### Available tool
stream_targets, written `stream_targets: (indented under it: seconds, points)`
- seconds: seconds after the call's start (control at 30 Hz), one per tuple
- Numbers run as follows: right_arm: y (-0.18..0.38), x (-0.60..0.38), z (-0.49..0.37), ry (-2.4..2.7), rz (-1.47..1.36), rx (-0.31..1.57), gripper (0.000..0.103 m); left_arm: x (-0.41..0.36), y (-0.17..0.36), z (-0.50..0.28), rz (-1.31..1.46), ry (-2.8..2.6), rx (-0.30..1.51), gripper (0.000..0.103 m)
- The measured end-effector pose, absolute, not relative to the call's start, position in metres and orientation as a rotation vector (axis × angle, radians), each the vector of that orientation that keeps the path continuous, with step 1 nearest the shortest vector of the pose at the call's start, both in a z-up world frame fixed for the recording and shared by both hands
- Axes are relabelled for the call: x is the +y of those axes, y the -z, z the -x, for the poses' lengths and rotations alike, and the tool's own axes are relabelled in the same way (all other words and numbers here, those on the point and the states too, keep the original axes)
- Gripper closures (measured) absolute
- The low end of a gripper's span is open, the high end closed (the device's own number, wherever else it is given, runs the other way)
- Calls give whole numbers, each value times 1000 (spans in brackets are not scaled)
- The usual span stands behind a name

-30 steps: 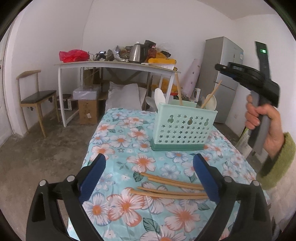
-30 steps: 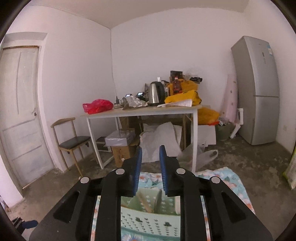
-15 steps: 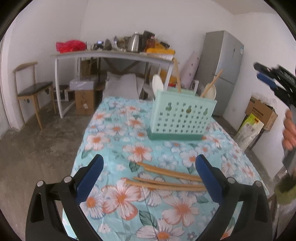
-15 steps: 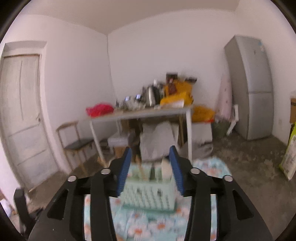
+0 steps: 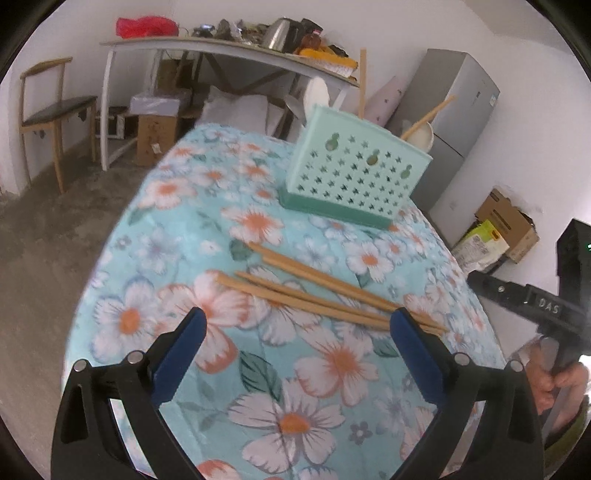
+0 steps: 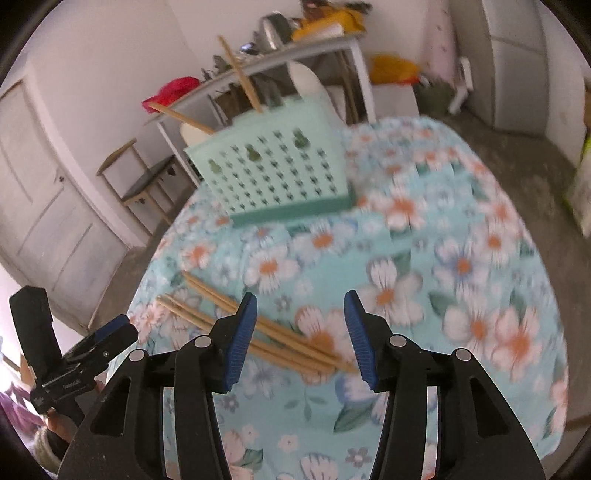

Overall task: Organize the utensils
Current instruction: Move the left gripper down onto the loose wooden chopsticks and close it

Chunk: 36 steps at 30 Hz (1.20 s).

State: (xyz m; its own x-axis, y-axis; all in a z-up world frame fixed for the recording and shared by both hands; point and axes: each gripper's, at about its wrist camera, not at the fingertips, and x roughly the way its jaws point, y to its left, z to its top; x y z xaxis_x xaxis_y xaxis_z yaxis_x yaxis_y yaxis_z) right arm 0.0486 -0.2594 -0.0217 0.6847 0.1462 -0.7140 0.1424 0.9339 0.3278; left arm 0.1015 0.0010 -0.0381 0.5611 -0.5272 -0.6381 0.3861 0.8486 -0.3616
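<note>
Kettle (image 5: 277,34) on white table (image 5: 229,47); fridge (image 5: 448,110); chair (image 5: 51,114).

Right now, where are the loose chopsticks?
In both wrist views the chopsticks lie flat on the floral cloth, on the near side of the green holder, just ahead of both open grippers.

Four tan wooden chopsticks (image 5: 325,295) look matt and smooth. They lie on a floral turquoise cloth surface (image 5: 295,387). The perforated mint-green plastic utensil holder (image 5: 354,173) has a dull sheen.

Bare tablecloth (image 5: 177,258) between chopsticks (image 5: 317,291) and caddy (image 5: 354,173)
</note>
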Motion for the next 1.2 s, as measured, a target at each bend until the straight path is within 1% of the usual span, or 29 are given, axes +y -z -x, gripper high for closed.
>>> stream_targets:
  seconds: [0.23,0.6,0.7,0.9,0.97,1.0,1.07,1.1,1.17,1.2]
  points:
    - [39,-276,-46,6,-487,853,55,-9,59,-120,257,548,926,6]
    - [58,-292,-39,28,-558,877,55,-16,58,-135,363,551,963,6]
    - [62,-297,-39,40,-574,882,55,-15,61,-135,431,543,970,6]
    - [69,-305,-38,52,-600,888,55,-3,70,-142,561,517,986,21]
    - [71,-305,-39,52,-600,890,55,0,72,-145,605,519,996,30]
    - [71,-305,-40,52,-600,891,55,2,74,-147,635,521,1002,33]
    - [71,-305,-41,53,-599,892,55,5,78,-149,678,520,1014,43]
    - [71,-305,-41,52,-599,891,55,6,81,-151,705,517,1025,45]
    - [71,-306,-41,51,-598,890,55,8,84,-154,751,528,1038,53]
    - [71,-307,-41,50,-600,890,55,8,85,-154,768,536,1044,54]
